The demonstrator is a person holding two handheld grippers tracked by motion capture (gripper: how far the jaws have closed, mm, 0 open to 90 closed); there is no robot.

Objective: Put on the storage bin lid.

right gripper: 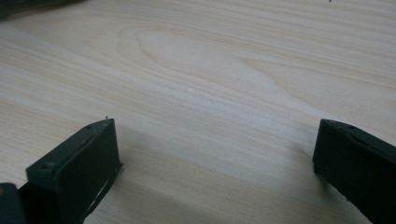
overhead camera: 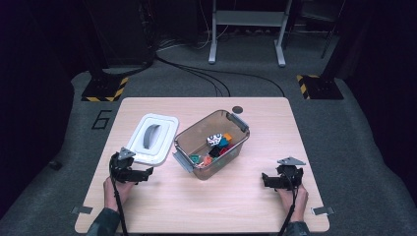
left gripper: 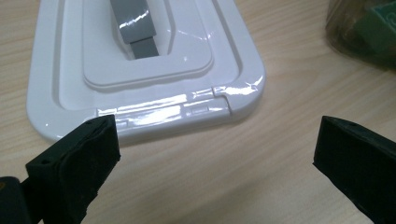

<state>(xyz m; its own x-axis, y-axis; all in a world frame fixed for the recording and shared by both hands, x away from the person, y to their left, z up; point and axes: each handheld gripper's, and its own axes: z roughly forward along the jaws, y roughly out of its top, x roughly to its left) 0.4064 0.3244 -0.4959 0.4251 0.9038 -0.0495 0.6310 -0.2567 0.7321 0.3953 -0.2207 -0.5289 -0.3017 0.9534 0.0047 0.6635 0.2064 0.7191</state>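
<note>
"6" on the floor (overhead camera: 101, 119)

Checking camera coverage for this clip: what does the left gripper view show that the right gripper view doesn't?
Left gripper view: the white lid with its grey handle lying flat on the table, and a corner of the translucent bin at top right. Right gripper view: bare wood grain between that hand-held gripper's jaws. Both share the wooden table and two black jaws standing wide apart with nothing between them.
</note>
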